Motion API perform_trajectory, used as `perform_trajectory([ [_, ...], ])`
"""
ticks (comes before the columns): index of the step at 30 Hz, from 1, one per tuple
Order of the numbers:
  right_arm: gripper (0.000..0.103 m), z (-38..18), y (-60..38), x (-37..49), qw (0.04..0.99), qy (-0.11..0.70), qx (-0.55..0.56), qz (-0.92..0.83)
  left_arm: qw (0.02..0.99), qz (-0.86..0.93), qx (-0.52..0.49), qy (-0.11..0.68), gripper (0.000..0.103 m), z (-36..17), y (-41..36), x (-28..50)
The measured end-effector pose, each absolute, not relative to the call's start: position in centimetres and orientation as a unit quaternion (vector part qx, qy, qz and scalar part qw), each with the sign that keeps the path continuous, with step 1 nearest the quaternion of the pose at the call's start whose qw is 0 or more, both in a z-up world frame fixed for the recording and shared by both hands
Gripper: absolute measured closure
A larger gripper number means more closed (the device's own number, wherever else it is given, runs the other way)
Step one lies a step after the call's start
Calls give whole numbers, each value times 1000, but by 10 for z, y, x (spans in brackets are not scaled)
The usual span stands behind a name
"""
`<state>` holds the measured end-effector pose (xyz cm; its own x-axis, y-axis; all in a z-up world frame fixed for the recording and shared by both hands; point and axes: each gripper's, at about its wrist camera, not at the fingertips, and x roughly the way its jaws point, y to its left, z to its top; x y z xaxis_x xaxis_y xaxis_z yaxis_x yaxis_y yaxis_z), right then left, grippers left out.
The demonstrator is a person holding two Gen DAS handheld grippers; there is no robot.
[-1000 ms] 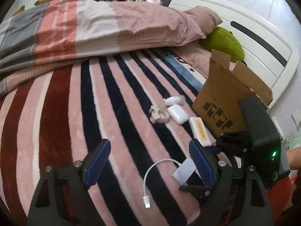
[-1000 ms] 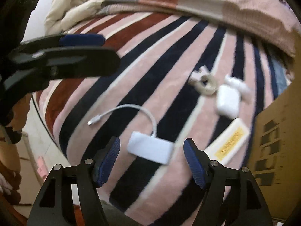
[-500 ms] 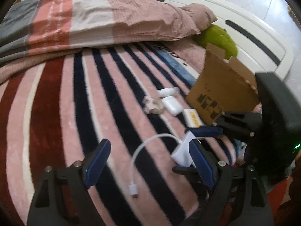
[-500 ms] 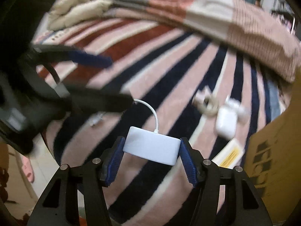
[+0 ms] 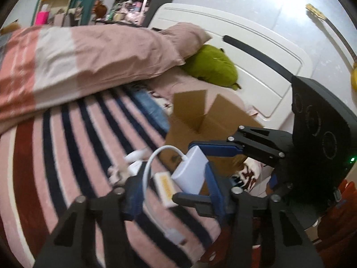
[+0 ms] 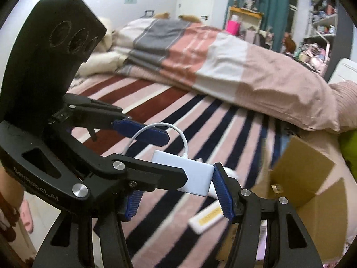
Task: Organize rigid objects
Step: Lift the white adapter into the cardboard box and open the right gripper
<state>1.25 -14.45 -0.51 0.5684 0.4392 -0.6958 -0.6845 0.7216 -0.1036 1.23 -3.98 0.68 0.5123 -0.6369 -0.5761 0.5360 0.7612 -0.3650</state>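
My right gripper (image 6: 178, 197) is shut on a white adapter box (image 6: 196, 176) and holds it in the air above the striped bed; its white cable (image 6: 160, 127) loops up behind. In the left wrist view the same adapter (image 5: 190, 172) sits between the right gripper's blue pads, with its cable (image 5: 151, 169) hanging down to a plug (image 5: 175, 237). My left gripper (image 5: 171, 194) is open, its fingers either side of the cable. An open cardboard box (image 5: 205, 122) stands on the bed to the right, and also shows in the right wrist view (image 6: 303, 178).
A yellow-labelled white stick (image 5: 166, 188) lies on the striped blanket (image 5: 67, 156), also in the right wrist view (image 6: 206, 220). Small white items (image 5: 133, 156) lie beside it. A folded duvet (image 5: 78, 60), a green plush (image 5: 209, 67) and the white headboard (image 5: 256, 62) lie behind.
My right gripper closed on the adapter and lifted it off the blanket, cable trailing. My left gripper narrowed somewhat and stays open. Both views tilted up toward the box and headboard.
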Motion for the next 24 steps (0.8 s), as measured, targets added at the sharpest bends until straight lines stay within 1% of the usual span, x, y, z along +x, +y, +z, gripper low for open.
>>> perform_trajectory([
  [2, 48, 4, -160, 13, 874, 326, -176, 314, 860, -355, -68, 359, 69, 14, -55, 18],
  [6, 48, 17, -195, 17, 888, 318, -156, 293, 849, -384, -52, 358, 71, 25, -96, 33],
  [7, 48, 20, -203, 18, 891, 317, -156, 286, 845, -393, -49, 360, 73, 27, -110, 38],
  [9, 48, 23, -218, 20, 896, 317, -156, 271, 840, -400, -41, 365, 74, 28, -130, 48],
  [12, 48, 23, -243, 35, 899, 331, -143, 247, 830, -407, -36, 379, 78, 25, -156, 64],
  [20, 48, 9, -284, 69, 893, 377, -133, 209, 810, -413, -20, 415, 78, 11, -197, 94],
  [21, 48, 6, -286, 72, 890, 385, -134, 206, 811, -412, -19, 416, 75, 11, -198, 93],
  [22, 48, 5, -288, 75, 887, 393, -133, 204, 811, -409, -17, 418, 62, 10, -199, 95],
  [23, 47, 3, -290, 79, 884, 402, -130, 200, 814, -405, -16, 417, 45, 12, -199, 96],
  [24, 47, 0, -293, 81, 881, 412, -125, 195, 818, -400, -14, 413, 37, 14, -198, 95],
])
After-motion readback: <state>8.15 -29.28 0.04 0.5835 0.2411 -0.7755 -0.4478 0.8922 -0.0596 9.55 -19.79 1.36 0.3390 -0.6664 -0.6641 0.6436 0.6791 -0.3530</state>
